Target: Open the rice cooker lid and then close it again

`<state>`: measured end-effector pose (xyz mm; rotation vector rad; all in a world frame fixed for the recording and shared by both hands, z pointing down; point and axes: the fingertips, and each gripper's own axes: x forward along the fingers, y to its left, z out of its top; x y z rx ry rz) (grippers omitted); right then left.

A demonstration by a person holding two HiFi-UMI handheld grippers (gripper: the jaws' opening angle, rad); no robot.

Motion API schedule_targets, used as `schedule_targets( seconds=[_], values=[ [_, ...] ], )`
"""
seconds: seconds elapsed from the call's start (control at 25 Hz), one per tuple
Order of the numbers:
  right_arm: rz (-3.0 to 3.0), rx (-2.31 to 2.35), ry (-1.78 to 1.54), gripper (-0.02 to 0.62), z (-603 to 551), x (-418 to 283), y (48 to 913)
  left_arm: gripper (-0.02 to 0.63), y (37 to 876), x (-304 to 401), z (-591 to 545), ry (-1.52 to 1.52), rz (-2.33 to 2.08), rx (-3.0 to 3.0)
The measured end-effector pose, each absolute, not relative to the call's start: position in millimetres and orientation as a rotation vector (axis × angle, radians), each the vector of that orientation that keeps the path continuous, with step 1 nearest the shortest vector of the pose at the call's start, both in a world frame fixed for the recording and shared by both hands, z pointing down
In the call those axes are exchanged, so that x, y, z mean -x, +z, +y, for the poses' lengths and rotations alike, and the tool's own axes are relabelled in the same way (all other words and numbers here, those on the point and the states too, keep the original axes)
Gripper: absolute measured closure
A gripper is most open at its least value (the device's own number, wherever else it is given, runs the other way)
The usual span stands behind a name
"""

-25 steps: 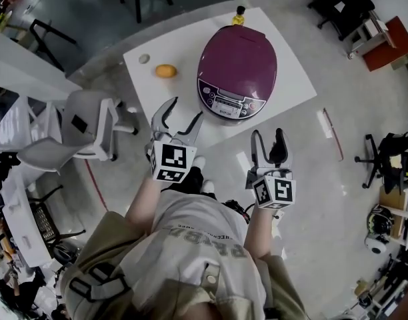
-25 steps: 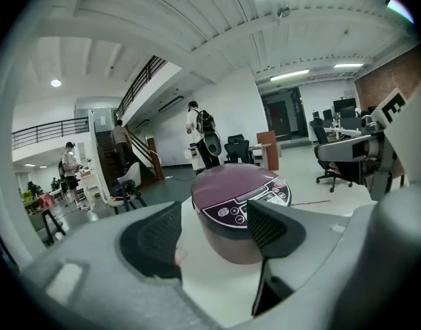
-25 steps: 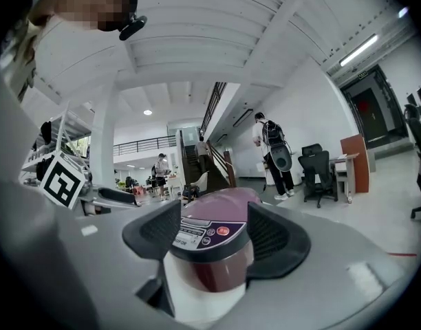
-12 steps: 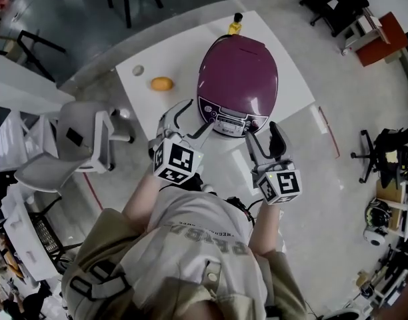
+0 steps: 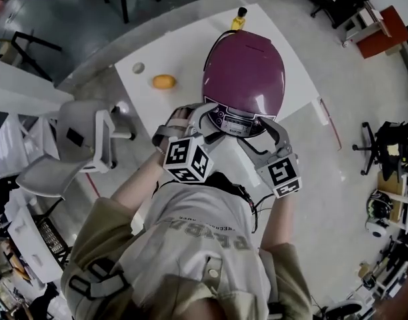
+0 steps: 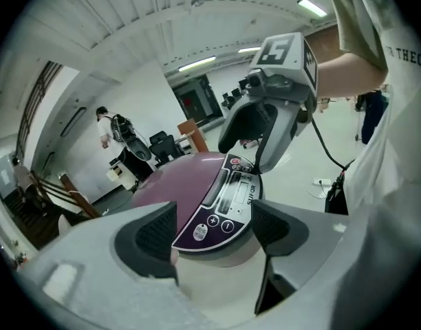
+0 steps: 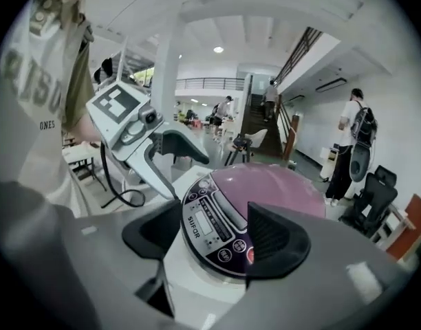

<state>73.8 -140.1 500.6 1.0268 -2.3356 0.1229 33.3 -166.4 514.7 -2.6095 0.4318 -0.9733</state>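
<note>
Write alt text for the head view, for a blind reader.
Seen from above, a person holds the left hand-held gripper and right hand-held gripper, both open, at the front of a closed purple rice cooker on a white table. The left jaws have just been opening, gripping nothing.

We see the purple rice cooker (image 5: 244,72) standing upright on the white table (image 5: 191,59), at twelve o'clock from us. Its glossy domed lid (image 5: 247,59) is shut, and its dark control panel (image 5: 236,120) faces six o'clock.
</note>
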Motion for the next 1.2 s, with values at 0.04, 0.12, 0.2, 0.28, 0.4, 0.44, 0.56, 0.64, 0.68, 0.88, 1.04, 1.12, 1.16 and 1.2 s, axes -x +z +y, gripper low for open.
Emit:
schedule_targets(
  seconds=[0.04,0.12,0.2,0.28,0.4,0.44,0.56,0.64,0.68,0.88,1.04,1.12,1.16,1.2],
  values=[
    [-2.307,-0.981,0.119,0.313,-138.0,-72.1,505.3,0.255,517.2,-36.3,-163.2,-0.992,0.398,2.595],
    [-2.244,-0.909,0.122,0.313,-132.8,-72.4,515.8,0.245,522.0,-41.7,-157.6,-1.030,0.337,2.557],
    [-2.204,-0.855,0.108,0.290,-130.8,-72.4,521.8,0.245,526.7,-46.0,-154.4,-1.067,0.288,2.512],
    [-2.192,-0.806,0.092,0.286,-129.5,-69.6,524.3,0.245,531.1,-48.4,-151.8,-1.104,0.253,2.476],
    [-2.180,-0.734,0.089,0.276,-126.4,-68.3,529.3,0.244,533.8,-52.9,-149.1,-1.141,0.233,2.443],
    [-2.170,-0.710,0.088,0.274,-126.2,-69.0,532.1,0.244,534.0,-55.0,-149.5,-1.150,0.233,2.433],
    [-2.136,-0.651,0.070,0.253,-126.5,-71.5,539.6,0.244,537.2,-62.2,-149.6,-1.186,0.217,2.388],
    [-2.117,-0.624,0.055,0.252,-126.3,-72.3,542.8,0.230,542.5,-67.1,-146.6,-1.221,0.190,2.357],
    [-2.107,-0.612,0.049,0.252,-126.6,-72.3,544.6,0.229,545.9,-68.5,-145.5,-1.241,0.179,2.341],
    [-2.074,-0.584,0.026,0.252,-128.1,-70.5,551.9,0.229,555.5,-67.0,-149.4,-1.317,0.192,2.243],
    [-2.068,-0.579,0.013,0.252,-128.0,-69.8,553.4,0.224,563.2,-66.2,-152.2,-1.361,0.197,2.171],
    [-2.055,-0.578,0.000,0.252,-128.0,-70.5,554.5,0.222,565.1,-67.9,-152.2,-1.373,0.196,2.153],
    [-2.051,-0.581,-0.003,0.252,-128.4,-70.8,554.9,0.222,565.9,-68.6,-152.3,-1.376,0.195,2.148],
    [-2.048,-0.583,-0.004,0.252,-128.7,-70.8,555.3,0.221,566.5,-68.9,-152.5,-1.378,0.196,2.144]
  ],
)
